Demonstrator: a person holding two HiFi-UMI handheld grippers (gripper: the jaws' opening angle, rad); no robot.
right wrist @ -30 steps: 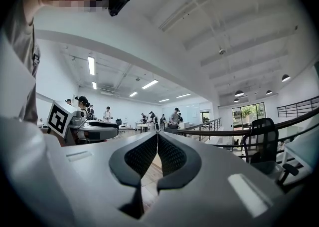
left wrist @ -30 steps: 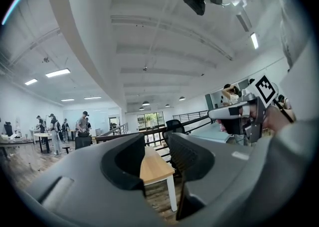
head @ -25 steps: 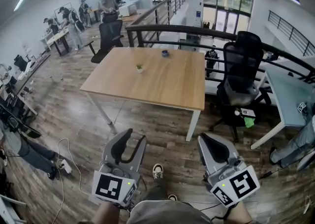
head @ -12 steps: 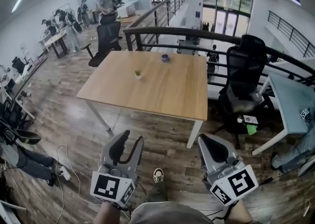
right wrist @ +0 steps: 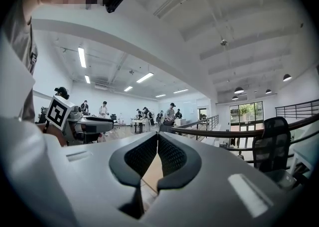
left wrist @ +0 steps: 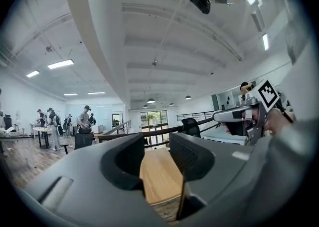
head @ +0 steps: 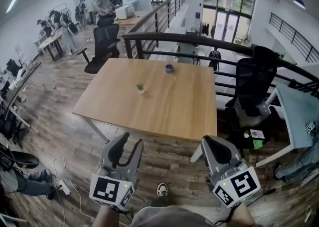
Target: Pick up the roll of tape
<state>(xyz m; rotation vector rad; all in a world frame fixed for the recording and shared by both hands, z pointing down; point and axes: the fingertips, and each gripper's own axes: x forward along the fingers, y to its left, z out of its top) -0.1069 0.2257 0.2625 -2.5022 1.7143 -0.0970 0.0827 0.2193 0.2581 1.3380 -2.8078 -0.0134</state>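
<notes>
A small dark blue roll of tape (head: 169, 68) lies near the far edge of the wooden table (head: 164, 111). A small green and white object (head: 140, 89) stands closer to the table's middle. Both grippers are held level in front of the table's near edge, well short of the roll. My left gripper (head: 130, 141) is open with nothing between its jaws; in the left gripper view (left wrist: 157, 143) the table top (left wrist: 159, 176) shows through the gap. My right gripper (head: 209, 142) is shut and empty, its pads meeting in the right gripper view (right wrist: 157, 138).
Black office chairs stand at the far left (head: 104, 41) and right (head: 254, 86) of the table. A black railing (head: 199, 41) runs behind it. Another desk (head: 299, 116) is at the right. People work at desks in the far left background (head: 55, 31). Cables and a power strip (head: 62, 186) lie on the floor.
The table has come nearer and lower in the head view as I walked towards it. Both grippers kept their pose in front of me; the left stayed open, the right shut.
</notes>
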